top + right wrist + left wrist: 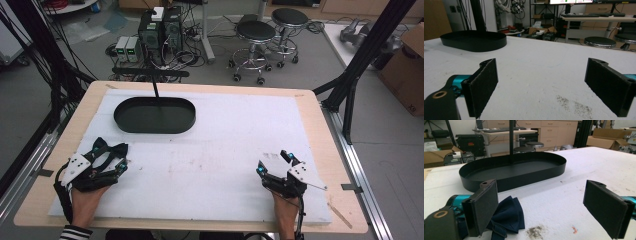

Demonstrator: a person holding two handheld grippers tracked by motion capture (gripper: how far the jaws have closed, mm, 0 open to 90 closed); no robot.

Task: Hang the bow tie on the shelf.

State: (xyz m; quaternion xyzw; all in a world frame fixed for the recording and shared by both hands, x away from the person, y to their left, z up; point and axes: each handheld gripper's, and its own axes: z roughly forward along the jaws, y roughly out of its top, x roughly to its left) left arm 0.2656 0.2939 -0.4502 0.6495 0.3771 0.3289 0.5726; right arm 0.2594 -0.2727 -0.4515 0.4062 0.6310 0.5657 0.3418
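Lying outside the bare black tray (154,116), bow tie (111,150) touches left gripper (111,154).

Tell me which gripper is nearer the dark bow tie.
Left. The left gripper is open right at the bow tie, which lies by its left jaw. The right gripper, also open, sits far across the white mat.

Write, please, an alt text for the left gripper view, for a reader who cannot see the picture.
The open left tongs rest low over a white table, with a dark blue bow tie lying beside the left-hand jaw. Behind it sits a black oval tray with a thin black post rising from it; a cluttered room with stools and desks lies beyond.
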